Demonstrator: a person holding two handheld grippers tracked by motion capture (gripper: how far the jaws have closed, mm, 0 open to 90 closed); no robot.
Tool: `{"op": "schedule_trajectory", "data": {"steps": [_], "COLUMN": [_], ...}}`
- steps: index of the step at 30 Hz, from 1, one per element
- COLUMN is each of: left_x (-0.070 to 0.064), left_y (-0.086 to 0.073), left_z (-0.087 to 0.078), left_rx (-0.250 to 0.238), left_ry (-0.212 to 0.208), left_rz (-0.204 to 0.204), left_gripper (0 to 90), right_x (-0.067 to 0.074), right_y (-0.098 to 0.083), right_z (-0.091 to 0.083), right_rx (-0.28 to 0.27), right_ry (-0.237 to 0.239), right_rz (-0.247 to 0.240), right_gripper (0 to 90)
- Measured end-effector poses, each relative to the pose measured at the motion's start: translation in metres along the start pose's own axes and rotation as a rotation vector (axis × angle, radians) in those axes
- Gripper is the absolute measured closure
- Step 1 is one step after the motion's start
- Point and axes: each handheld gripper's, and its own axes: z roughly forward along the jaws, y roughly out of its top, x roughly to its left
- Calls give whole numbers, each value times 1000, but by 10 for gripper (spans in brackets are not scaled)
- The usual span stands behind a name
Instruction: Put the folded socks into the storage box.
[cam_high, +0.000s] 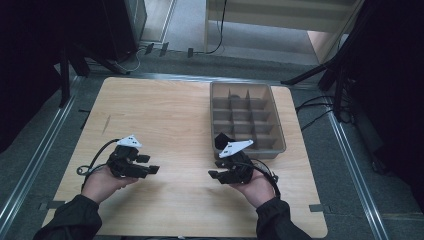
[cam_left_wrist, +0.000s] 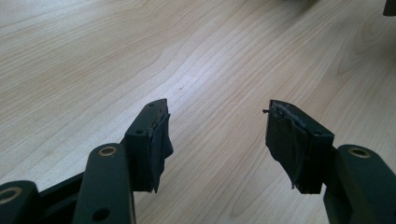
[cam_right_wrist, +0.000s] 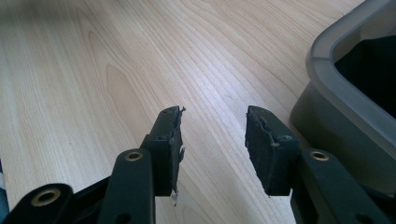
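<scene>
- While both hands rest low over the table (cam_high: 165, 115), neither gripper holds anything; the work shown centres on the tray (cam_high: 278, 131), the thing nearest the right gripper.
- Left gripper (cam_high: 154, 170): it sits over bare wood at the near left, well apart from the tray. In the left gripper view its jaws stand wide apart with only the board between them. The pads (cam_left_wrist: 159, 135) look worn and frayed at the edges. Judgement: this hand is idle, with no part in hand.
- Right gripper (cam_high: 214, 175): it lies just in front of the tray's near left corner. In the right gripper view the jaws stand apart, with nothing between the pads (cam_right_wrist: 261, 140) but wood grain; the tray's rounded grey corner (cam_right_wrist: 327, 60) rises close at the right. Whether the gripper touches the tray cannot be told.
- Tray: it stands on the right half of the table, toward the far edge, upright and square to the board. Its dividers form a grid of compartments. The cells that can be seen appear empty; the nearest row is partly hidden behind the right gripper, so its contents cannot be confirmed.
- Loose items: none can be seen on the table beside the tray.
- Progress, as a judgement: nothing is gripped and nothing is in transit. With both jaws open, this reads as either a start or a finish; the pictures do not settle which.
</scene>
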Motion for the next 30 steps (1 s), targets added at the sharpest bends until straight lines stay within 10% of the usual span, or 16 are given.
{"op": "schedule_trajectory", "data": {"steps": [30], "left_x": [3], "left_y": [-3], "left_z": [5], "left_rx": [45], "left_ry": [7], "left_rz": [6], "left_gripper": [365], "right_x": [0], "right_y": [-4], "right_z": [3], "right_rx": [5], "right_ry": [28], "right_rz": [-15], "right_gripper": [492]}}
